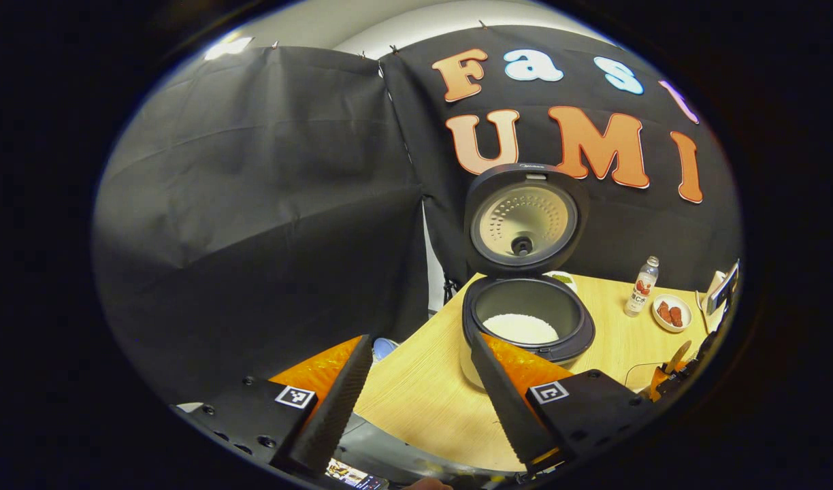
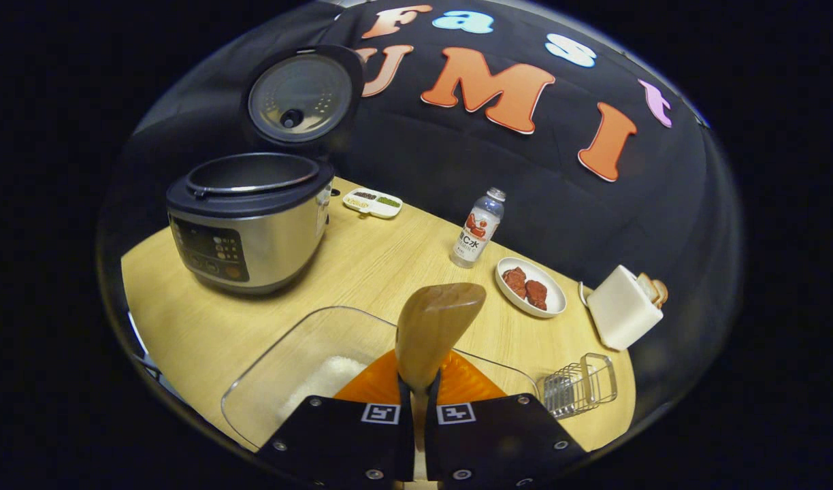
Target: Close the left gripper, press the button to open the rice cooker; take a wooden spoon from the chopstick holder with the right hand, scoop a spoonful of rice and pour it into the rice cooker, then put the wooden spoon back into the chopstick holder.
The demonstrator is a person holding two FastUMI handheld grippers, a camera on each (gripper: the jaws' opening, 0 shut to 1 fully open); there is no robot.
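Wooden spoon [image 2: 435, 327] is pinched in the right hand-held gripper [image 2: 418, 395] above the rice container [image 2: 287, 361]; left hand-held gripper [image 1: 416, 395] spread. Dip bowl-first, lift level.

A pale wooden table [image 2: 362, 272] is carrying a silver, dark-rimmed rice cooker [image 2: 250, 224] standing open at far left, a small white divided dish [image 2: 372, 202] behind it, a clear plastic bottle [image 2: 478, 228], a white oval plate of red pieces [image 2: 531, 286], a white toaster [image 2: 622, 306], a wire rack [image 2: 580, 384] and a clear rice-holding tub [image 2: 301, 361] at the near edge.
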